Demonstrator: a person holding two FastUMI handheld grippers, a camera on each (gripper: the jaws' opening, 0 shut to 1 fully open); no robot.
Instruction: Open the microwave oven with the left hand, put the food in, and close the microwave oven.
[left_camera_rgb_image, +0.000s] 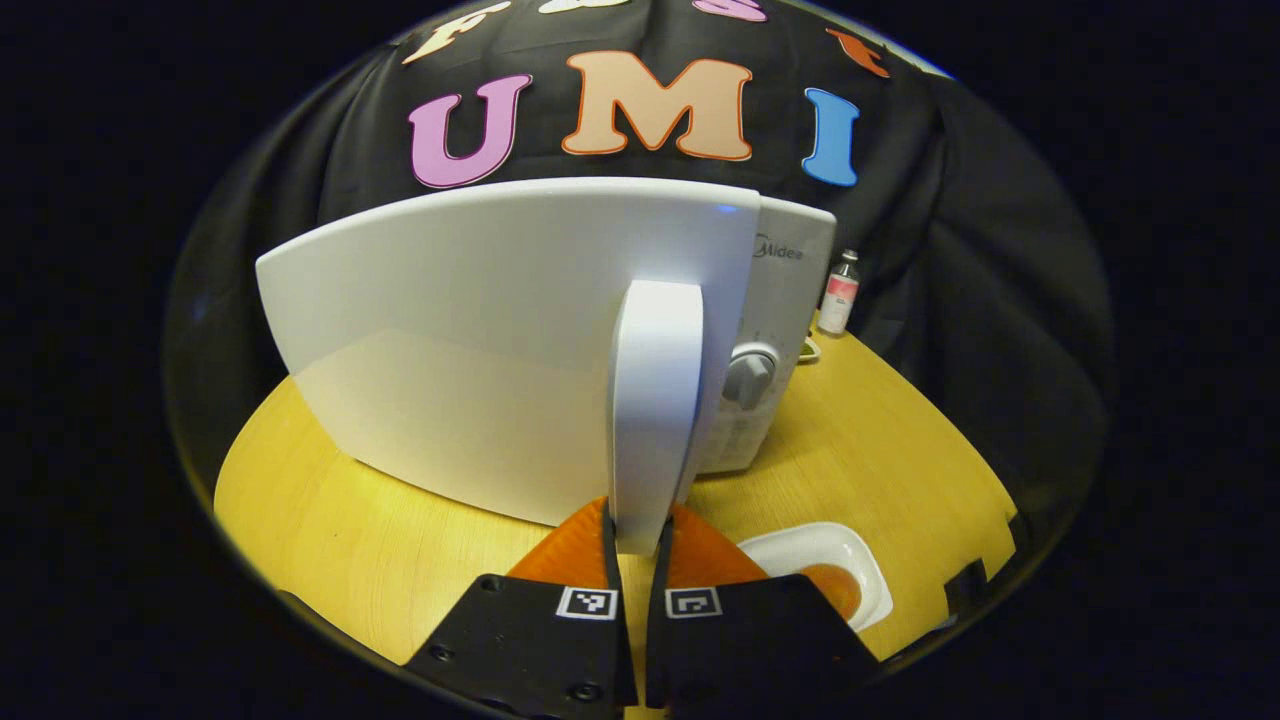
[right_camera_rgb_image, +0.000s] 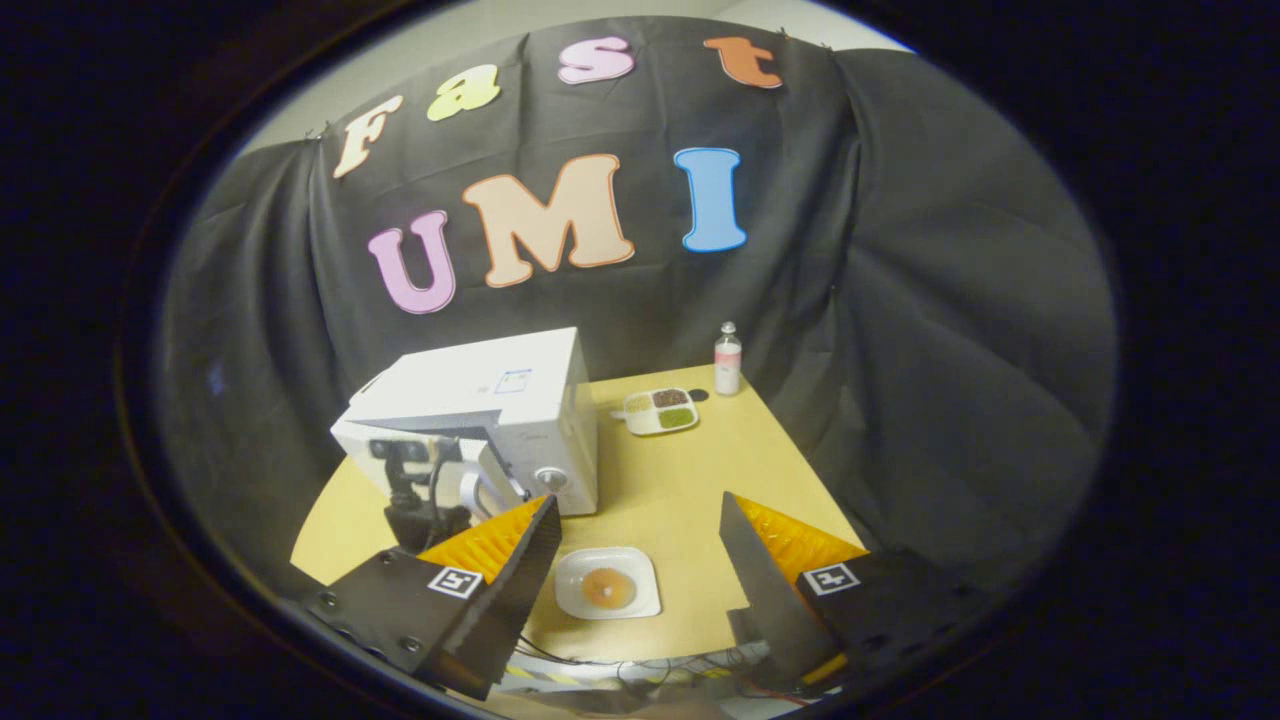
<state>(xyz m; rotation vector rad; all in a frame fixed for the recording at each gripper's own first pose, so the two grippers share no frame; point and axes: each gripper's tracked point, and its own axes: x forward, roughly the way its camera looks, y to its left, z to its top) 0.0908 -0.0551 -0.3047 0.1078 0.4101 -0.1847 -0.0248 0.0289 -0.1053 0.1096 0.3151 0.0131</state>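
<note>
**A:** So where's everything at? In the left gripper view the left gripper (left_camera_rgb_image: 637, 545) is clamped on the microwave door handle (left_camera_rgb_image: 655, 400), both fingers pinching that white vertical bar near its lower end. The door (left_camera_rgb_image: 480, 340) fills the middle of the frame and looks swung partly out from the microwave (left_camera_rgb_image: 790, 300).

**B:** Yeah, and the food (right_camera_rgb_image: 608, 588) sits on a white plate (right_camera_rgb_image: 640, 575), bottom centre of the right gripper view, on the wooden table (right_camera_rgb_image: 690, 480) just in front of the microwave. The right gripper (right_camera_rgb_image: 640, 545) hangs above it with its fingers spread wide, holding nothing.

**A:** How do you reckon the plate handles?

**B:** My guess: stiff, light, glossy, so slippery. The rim is shallow, so I'd pinch one edge and keep it level, or the round orange thing slides. Can't tell if it's soft.

**A:** And the handle?

**B:** Rigid, smooth plastic. The door should swing easy on its hinge, but pull too hard and the whole light box could scoot on the table.
</note>
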